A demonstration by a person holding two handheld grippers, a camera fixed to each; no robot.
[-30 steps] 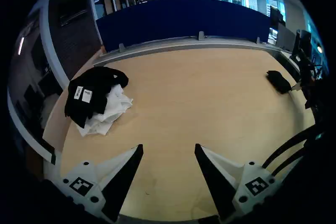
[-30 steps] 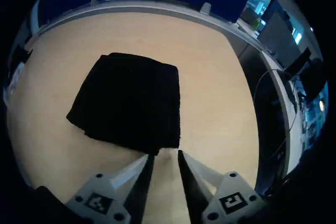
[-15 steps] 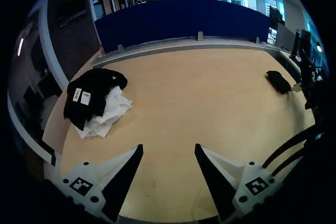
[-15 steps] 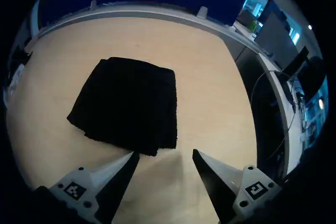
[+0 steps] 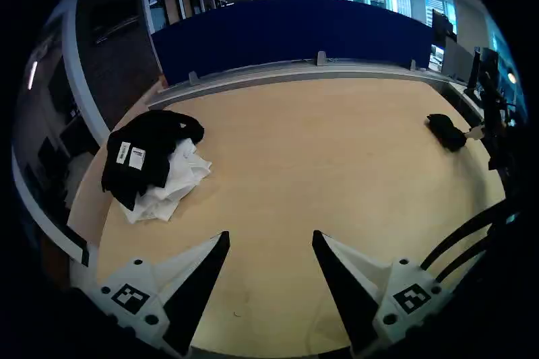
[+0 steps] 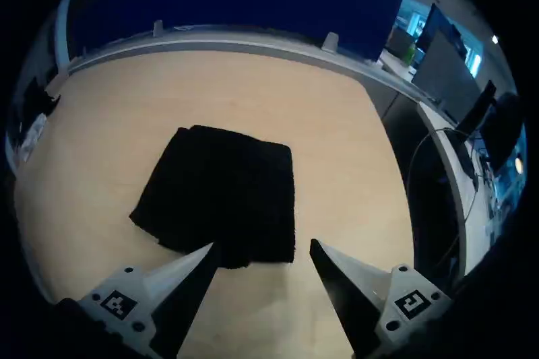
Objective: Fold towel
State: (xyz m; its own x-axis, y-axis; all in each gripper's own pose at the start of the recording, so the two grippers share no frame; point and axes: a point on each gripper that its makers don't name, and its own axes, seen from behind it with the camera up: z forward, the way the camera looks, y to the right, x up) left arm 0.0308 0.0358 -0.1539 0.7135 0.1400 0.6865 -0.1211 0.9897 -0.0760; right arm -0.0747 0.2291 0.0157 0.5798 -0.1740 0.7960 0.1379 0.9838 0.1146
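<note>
No lettering can be read anywhere

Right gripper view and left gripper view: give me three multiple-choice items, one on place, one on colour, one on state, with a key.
1. Where is the folded black towel relative to the right tongs?
A. Clamped between them.
B. Flat on the table, just ahead of them.
C. Hanging off the table's edge.

2. The cloth pile is:
A. black and white.
B. red and blue.
C. all green.

3. The left tongs are:
A. open and empty.
B. shut on the towel.
C. shut on white cloth.

Key:
1 B, the towel lies flat before spread tongs.
2 A, black cloth sits over white cloth.
3 A, the fingers stand apart over bare wood.
</note>
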